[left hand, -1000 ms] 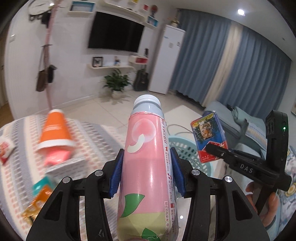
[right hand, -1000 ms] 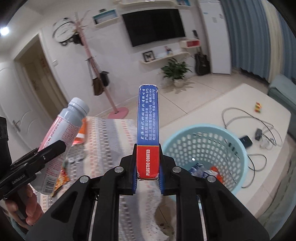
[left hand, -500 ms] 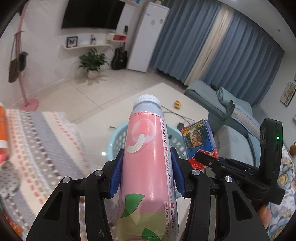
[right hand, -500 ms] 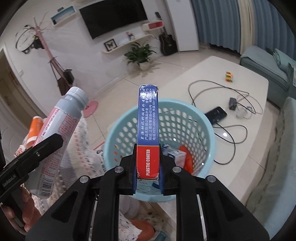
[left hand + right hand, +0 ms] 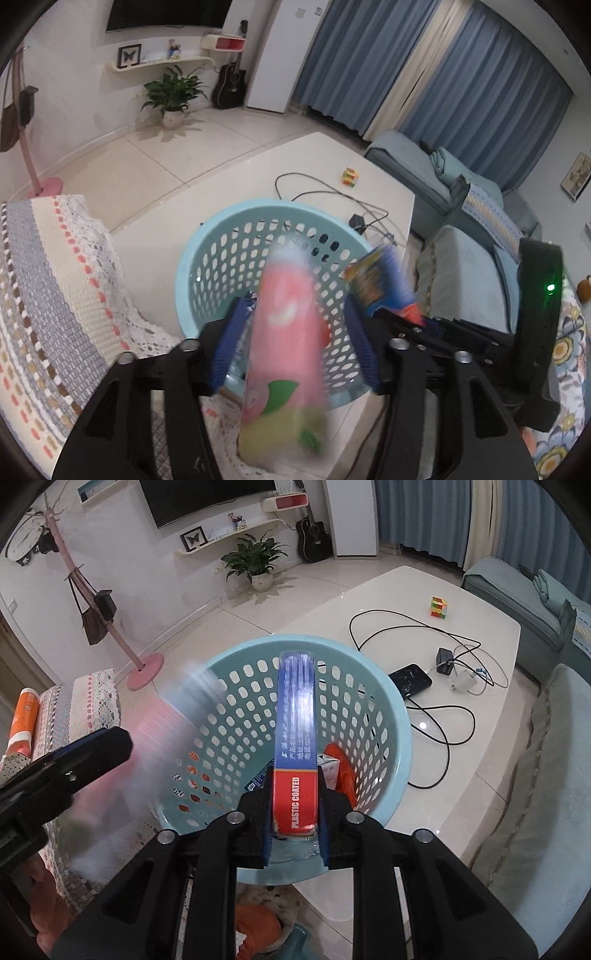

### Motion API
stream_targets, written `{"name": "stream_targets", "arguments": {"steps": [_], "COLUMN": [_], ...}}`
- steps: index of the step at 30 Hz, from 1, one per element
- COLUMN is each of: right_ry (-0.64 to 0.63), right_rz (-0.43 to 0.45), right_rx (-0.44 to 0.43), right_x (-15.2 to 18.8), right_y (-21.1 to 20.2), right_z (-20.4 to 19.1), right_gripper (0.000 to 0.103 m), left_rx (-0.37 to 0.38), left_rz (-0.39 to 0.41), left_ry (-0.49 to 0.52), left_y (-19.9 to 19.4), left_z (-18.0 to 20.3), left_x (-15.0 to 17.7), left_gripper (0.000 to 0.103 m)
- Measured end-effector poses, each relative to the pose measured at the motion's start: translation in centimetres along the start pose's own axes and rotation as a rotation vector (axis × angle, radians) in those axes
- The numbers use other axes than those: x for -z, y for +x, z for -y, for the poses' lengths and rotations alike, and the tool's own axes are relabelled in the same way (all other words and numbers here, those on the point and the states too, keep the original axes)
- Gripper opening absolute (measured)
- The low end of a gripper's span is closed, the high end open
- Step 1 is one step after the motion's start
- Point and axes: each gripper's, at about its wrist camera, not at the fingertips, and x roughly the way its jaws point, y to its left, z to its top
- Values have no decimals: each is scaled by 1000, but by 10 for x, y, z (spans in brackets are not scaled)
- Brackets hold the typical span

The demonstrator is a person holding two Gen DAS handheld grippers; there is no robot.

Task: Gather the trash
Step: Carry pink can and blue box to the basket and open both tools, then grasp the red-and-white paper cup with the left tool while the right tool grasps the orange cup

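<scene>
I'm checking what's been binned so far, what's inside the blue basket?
Inside the blue basket: a small white carton and something orange. The blue box covers the rest.

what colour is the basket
Light blue basket with oval holes, clearest in the right wrist view.

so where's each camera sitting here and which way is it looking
Left wrist: on the left gripper, looking down along its opening fingers at the blurred pink bottle over the blue basket; the right gripper shows beside it.
Right wrist: on the right gripper, looking down into the basket past the blue card box between its opening fingers; the left gripper shows at left.
Shared: basket, bottle, box, white table.
</scene>
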Motion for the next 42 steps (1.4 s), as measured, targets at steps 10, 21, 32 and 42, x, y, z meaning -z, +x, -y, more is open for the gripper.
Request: {"name": "stream_targets", "arguments": {"steps": [10, 21, 32, 42], "right_ry": [45, -27, -148, -324], "right_rz": [47, 89, 125, 164], "right_rx": [-4, -53, -167, -242], "right_x": [-4, -1, -4, -14], "right_y": [-22, -49, -72, -88], "right_z": [8, -32, -116, -230], "right_gripper": [40, 41, 48, 69], "left_rx": [14, -22, -160, -321], "left_rz": [63, 149, 304, 444], "left_ry": [-21, -32, -73, -195], "left_y": [-33, -90, -194, -277], "left_z": [-3, -7, -42, -114], "left_x": [4, 15, 39, 58], "left_gripper": [62, 62, 66, 75]}}
